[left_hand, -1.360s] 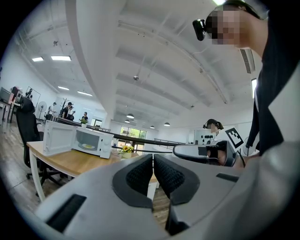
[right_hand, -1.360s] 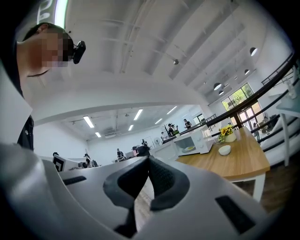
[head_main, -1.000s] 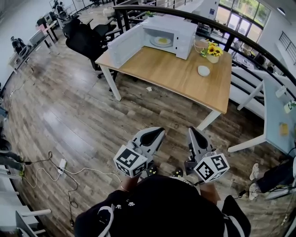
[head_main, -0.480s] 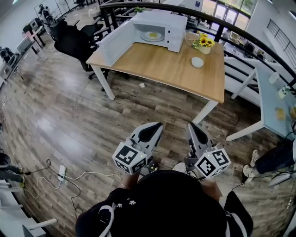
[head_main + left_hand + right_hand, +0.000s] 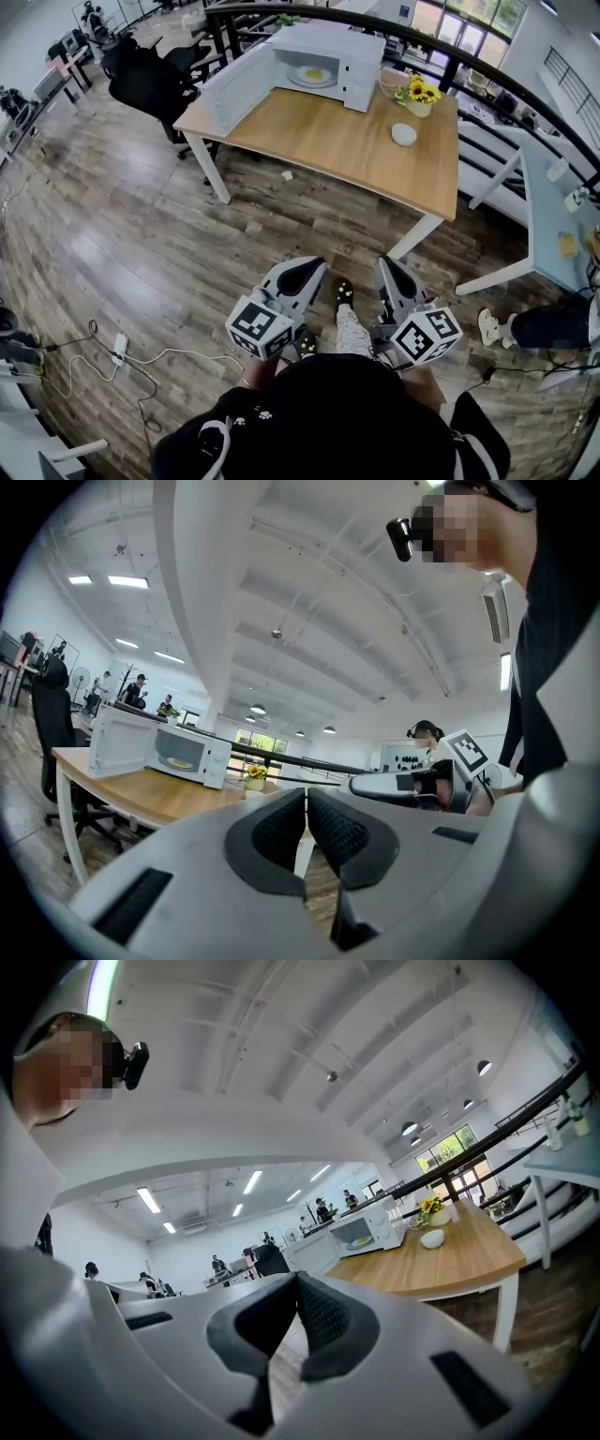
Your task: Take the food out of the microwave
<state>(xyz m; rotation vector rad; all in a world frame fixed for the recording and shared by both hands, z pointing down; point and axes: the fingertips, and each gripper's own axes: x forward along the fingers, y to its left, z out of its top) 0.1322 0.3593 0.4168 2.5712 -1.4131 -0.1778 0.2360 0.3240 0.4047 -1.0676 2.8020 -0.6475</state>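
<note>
Pressing together on nothing, the jaws of the grey left gripper (image 5: 307, 803) are clenched, and the grey right gripper (image 5: 295, 1283) beside it is clenched empty too, both held low over the wood-plank floor (image 5: 141, 244). Well apart from them stands the light wooden bench (image 5: 328, 141); at its far left corner sits the white box-shaped microwave (image 5: 328, 42), door swung open, the yellow food (image 5: 313, 74) on a pale plate inside.

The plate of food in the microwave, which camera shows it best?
The head view: it looks down into the open microwave and onto the plate of food. Both gripper views show the plate far off, nearly edge-on and tiny.
</note>
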